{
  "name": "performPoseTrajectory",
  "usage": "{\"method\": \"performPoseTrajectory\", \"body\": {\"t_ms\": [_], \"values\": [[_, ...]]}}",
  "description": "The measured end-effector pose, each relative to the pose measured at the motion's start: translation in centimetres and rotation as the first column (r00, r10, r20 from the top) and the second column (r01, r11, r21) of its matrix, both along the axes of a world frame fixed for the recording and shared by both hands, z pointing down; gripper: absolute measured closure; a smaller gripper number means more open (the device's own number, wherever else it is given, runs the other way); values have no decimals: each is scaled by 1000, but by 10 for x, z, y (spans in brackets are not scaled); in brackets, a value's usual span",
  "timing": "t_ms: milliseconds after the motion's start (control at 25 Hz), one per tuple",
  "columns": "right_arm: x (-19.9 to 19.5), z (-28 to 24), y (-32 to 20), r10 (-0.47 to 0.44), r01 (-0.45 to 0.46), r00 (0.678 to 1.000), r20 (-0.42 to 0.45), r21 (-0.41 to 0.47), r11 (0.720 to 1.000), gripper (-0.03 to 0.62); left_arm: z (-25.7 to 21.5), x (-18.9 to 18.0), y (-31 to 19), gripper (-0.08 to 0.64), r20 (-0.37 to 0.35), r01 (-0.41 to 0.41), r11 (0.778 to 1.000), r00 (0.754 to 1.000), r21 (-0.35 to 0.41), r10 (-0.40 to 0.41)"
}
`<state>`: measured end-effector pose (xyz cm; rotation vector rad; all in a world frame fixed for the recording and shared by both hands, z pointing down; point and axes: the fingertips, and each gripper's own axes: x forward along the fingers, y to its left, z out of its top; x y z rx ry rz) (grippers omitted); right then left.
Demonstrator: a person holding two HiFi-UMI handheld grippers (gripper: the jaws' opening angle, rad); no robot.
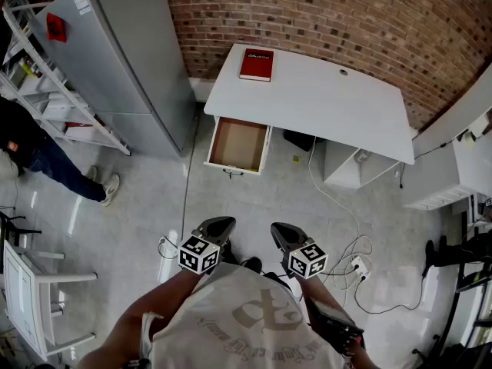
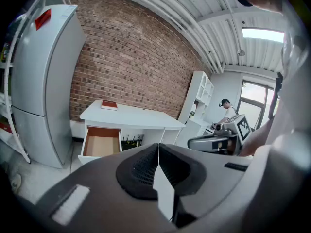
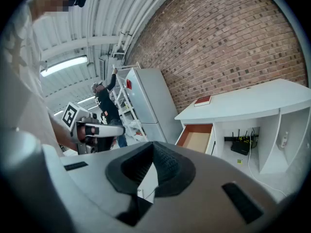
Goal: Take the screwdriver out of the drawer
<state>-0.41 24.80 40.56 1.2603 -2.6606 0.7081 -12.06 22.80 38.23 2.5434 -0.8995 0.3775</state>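
Left hand-held gripper (image 2: pixel 158 150) and right hand-held gripper (image 3: pixel 152 147) are both clenched with nothing between the pads. They sit side by side close to the person's chest and tip slightly downward. That reads as a carrying pose on the walk in: nothing is within reach, so there is no reason yet to spread the jaws.

Largest in the room is the grey refrigerator (image 1: pixel 131 60), upright against the brick wall to the left. Just beside it is the white tabletop (image 1: pixel 323 102), well apart from both tools across bare floor (image 1: pixel 254 198).

Under the tabletop's left end the drawer (image 1: pixel 238 146) stands pulled out, its brown bottom open to view. The reach can therefore go straight in without first working the front. A red book (image 1: pixel 256 64) lies flat on the tabletop's back corner, above the drawer and out of the way.

The screwdriver is what the task wants from that drawer, but no view shows it. The bottom looks bare from here, and the tool may be too small to make out or tucked against a wall. My reading is that the approach comes first.
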Motion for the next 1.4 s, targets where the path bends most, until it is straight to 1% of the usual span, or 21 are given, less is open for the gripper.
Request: {"method": "performPoseTrajectory", "body": {"t_ms": [160, 560, 880, 1240, 1400], "values": [[-3, -2, 10, 7, -6, 1000, 15, -13, 1000, 586, -1, -12, 12, 551, -2, 32, 999, 999, -7, -32], [-19, 0, 22, -28, 29, 999, 29, -23, 999, 586, 2, -34, 31, 551, 5, 77, 997, 997, -10, -76], [-23, 11, 36, -36, 37, 999, 33, -40, 999, 586, 9, -35, 48, 551, 24, 81, 996, 996, -24, -80], [-22, 13, 37, -45, 47, 998, 46, -39, 998, 586, 7, -30, 50, 551, 31, 85, 996, 996, -21, -84], [-18, 14, 34, -33, 35, 998, 53, -39, 999, 586, 2, -27, 46, 551, 33, 80, 997, 996, -4, -80]]}}
